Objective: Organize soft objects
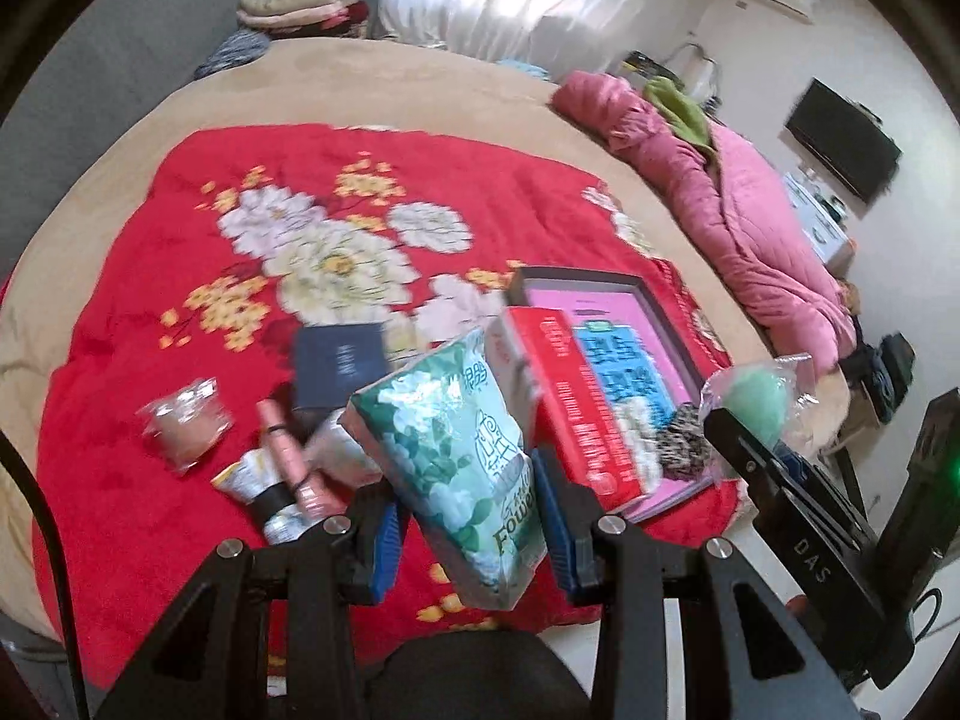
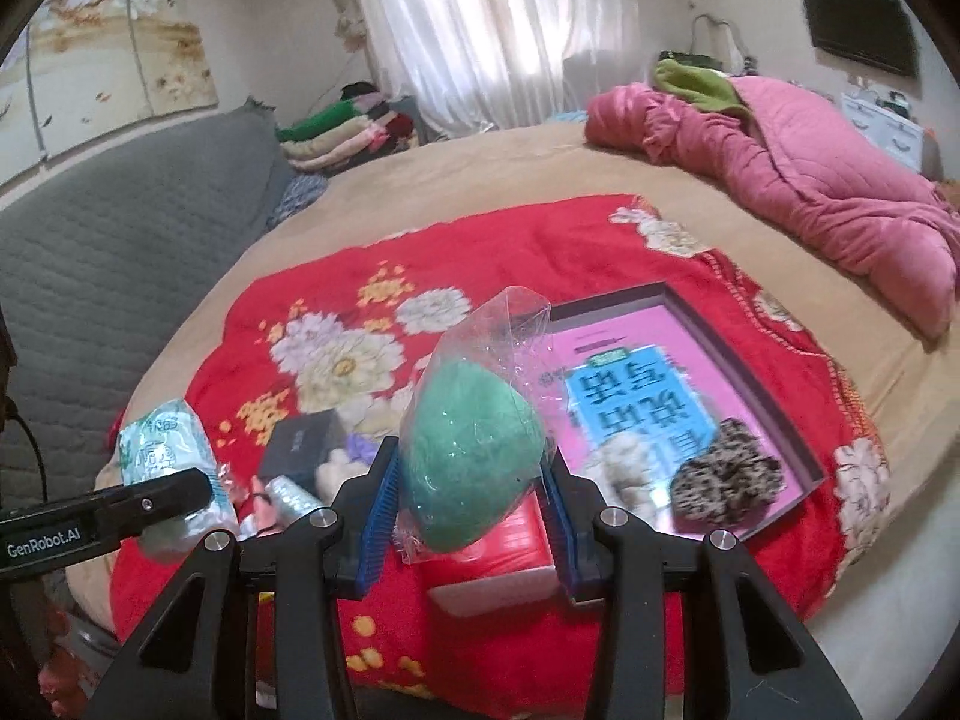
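Two grippers, each carrying one item above the red floral blanket (image 2: 540,240). The left gripper (image 1: 468,531) is partly closed, its blue pads pressing either side of one green-and-white tissue pack (image 1: 456,456), held tilted. The right gripper (image 2: 471,507) is likewise partly closed on one green sponge in clear wrap (image 2: 471,450). One open tray (image 2: 780,384) lies on the blanket holding two scrunchies: one cream (image 2: 630,462), one black-and-white speckled (image 2: 726,480). One red box (image 1: 570,396) leans against the tray.

"GenRobot.AI" stands on the left gripper (image 2: 108,516), left of the claw. "DAS" marks the right gripper (image 1: 804,546). The held tissue pack (image 1: 462,468) reads, perhaps, "Flower"; other print is blurred.
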### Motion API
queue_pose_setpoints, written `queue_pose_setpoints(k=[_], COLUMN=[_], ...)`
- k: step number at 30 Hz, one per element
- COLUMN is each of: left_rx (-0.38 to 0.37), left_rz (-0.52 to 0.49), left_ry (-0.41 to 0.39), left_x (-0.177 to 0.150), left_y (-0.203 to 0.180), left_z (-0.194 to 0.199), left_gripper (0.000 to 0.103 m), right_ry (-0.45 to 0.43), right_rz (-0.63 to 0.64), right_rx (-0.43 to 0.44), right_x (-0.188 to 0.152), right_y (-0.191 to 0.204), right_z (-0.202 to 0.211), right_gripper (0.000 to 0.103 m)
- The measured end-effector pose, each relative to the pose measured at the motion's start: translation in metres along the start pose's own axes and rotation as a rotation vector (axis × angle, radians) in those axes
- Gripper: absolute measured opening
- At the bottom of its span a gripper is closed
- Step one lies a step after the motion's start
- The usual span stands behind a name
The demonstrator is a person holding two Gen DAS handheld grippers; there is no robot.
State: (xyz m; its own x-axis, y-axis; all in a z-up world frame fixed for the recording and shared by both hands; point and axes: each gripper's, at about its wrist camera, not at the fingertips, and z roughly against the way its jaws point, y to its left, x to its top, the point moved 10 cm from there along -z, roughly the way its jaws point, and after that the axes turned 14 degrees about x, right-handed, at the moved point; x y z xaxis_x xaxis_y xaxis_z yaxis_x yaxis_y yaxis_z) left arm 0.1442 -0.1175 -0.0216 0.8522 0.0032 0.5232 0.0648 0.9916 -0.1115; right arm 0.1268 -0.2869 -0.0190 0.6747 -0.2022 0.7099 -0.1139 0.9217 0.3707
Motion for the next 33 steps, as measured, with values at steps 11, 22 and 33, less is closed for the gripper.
queue_pose_setpoints(k=[11, 22, 33], left_rx=[-0.102, -0.169, -0.229], left_rz=[-0.138, -0.270, -0.363], left_ry=[-0.004, 0.078, 0.207], left_x=[0.010, -0.007, -0.033], left_y=[-0.096, -0.168, -0.225], left_z=[-0.004, -0.037, -0.088], left_gripper=[0.040, 0.040, 0.040], right_ry=[-0.083, -0.046, -0.019], right_rz=[-0.087, -0.143, -0.186], right_rx=[-0.110, -0.161, -0.186], right_x=[0.022, 0.004, -0.006], right_y=[-0.087, -0.137, -0.175], right_z=[0.048, 0.047, 0.041], right_gripper=[0.045, 0.045, 0.045])
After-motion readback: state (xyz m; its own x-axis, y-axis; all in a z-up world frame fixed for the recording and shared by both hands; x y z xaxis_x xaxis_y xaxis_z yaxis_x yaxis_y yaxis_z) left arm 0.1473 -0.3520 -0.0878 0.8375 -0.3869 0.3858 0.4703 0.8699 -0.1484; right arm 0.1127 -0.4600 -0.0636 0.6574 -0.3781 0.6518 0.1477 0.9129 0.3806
